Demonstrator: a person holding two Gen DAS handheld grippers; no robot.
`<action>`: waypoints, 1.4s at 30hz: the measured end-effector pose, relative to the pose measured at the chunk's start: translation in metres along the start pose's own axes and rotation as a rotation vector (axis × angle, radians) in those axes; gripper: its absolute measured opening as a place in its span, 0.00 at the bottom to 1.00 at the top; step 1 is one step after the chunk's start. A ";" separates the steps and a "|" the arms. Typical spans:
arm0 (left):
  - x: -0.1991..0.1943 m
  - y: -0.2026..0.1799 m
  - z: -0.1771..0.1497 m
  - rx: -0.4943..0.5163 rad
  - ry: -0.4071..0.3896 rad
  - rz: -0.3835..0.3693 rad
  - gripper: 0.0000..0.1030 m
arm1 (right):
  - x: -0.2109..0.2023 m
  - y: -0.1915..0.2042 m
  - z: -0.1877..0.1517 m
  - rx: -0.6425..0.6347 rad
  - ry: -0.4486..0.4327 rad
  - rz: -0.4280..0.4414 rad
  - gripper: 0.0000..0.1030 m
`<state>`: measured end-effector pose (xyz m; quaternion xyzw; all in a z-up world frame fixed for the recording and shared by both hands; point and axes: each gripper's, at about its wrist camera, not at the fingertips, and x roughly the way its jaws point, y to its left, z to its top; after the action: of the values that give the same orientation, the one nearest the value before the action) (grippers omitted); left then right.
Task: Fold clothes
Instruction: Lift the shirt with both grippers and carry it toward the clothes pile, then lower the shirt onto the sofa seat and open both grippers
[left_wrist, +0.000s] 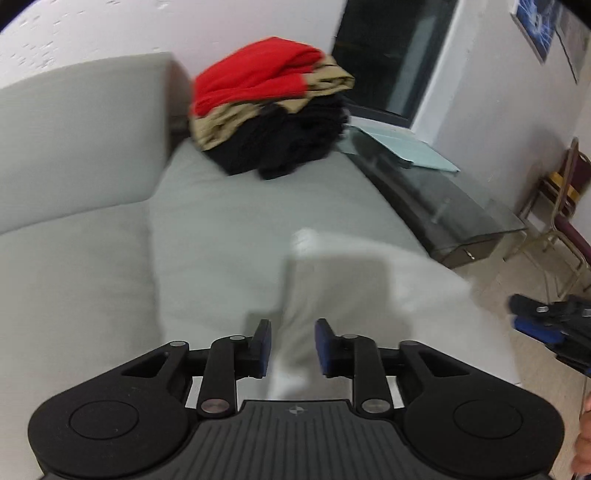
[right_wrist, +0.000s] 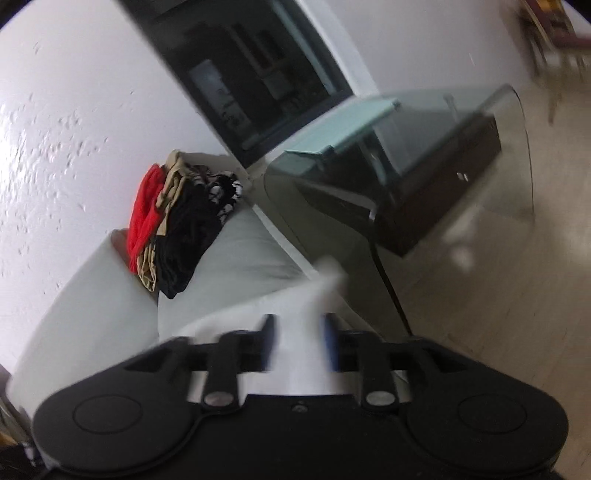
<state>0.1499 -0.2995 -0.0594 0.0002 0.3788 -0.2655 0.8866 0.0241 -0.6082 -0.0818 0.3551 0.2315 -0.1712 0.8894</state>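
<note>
A white garment lies on the grey sofa seat, partly folded over itself. My left gripper is open just above its near part, the cloth showing between the jaws. My right gripper is blurred, with the white garment bunched between its jaws; it looks open around the cloth. The right gripper also shows at the right edge of the left wrist view. A pile of red, tan and black clothes sits at the sofa's far end, also in the right wrist view.
A glass coffee table stands close beside the sofa's right edge, with a pale green folder on it. The table shows in the right wrist view. A chair stands by the wall at right. The sofa backrest rises at left.
</note>
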 end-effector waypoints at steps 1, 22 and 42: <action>-0.006 0.008 -0.004 0.001 -0.009 0.004 0.25 | -0.007 -0.004 -0.002 -0.005 -0.007 0.004 0.40; -0.055 -0.052 -0.042 0.301 0.220 0.136 0.50 | -0.103 0.006 -0.075 -0.136 0.244 -0.069 0.19; -0.230 -0.094 -0.022 0.230 0.041 0.035 0.99 | -0.266 0.148 -0.041 -0.474 0.151 -0.101 1.00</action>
<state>-0.0406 -0.2670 0.0984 0.1142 0.3639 -0.2916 0.8772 -0.1408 -0.4396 0.1155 0.1365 0.3484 -0.1296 0.9183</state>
